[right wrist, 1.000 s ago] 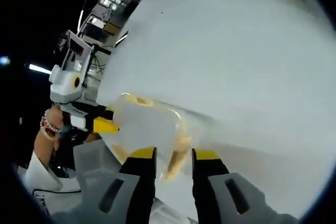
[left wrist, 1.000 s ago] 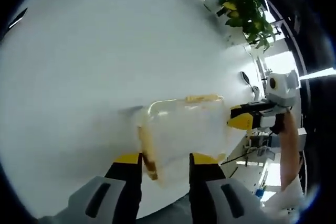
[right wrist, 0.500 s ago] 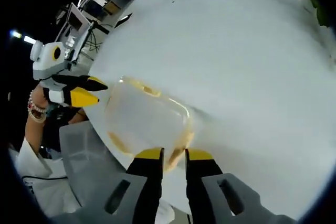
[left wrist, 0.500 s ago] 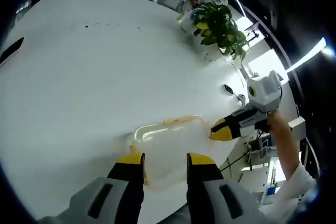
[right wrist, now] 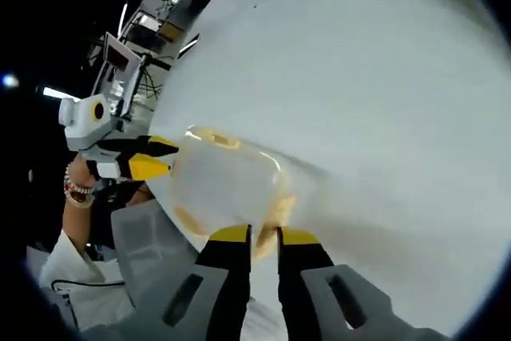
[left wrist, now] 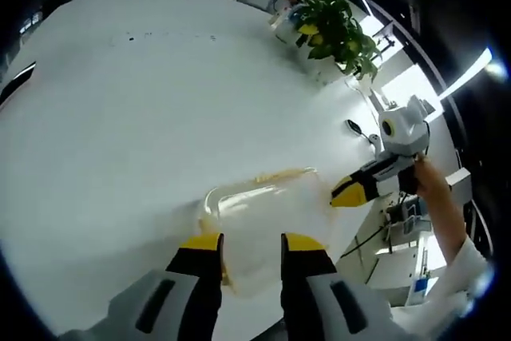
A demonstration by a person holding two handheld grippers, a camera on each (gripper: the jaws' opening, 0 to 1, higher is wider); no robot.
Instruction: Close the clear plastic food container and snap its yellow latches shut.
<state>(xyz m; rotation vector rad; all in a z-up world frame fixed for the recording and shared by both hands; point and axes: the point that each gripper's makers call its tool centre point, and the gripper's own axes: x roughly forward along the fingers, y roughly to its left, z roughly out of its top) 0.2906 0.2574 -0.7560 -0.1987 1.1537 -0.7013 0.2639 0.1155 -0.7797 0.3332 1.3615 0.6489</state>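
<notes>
Right gripper view: my right gripper pinches narrowly at a yellow latch of the container on the table; lid looks down. Left gripper stands moderately open, empty; other latches remain.

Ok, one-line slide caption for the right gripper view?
Right hand-held gripper nearly shut at yellow latch of clear plastic food container on white table.

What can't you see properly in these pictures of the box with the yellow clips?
- Right gripper view: the right gripper covers the near clip on the box; snapped or not, can't tell.
- Left gripper view: the left gripper hides the box's near edge, and the clear lid blurs into the white table.
- Left gripper view: the plant has small yellow bits, too small to name.
</notes>
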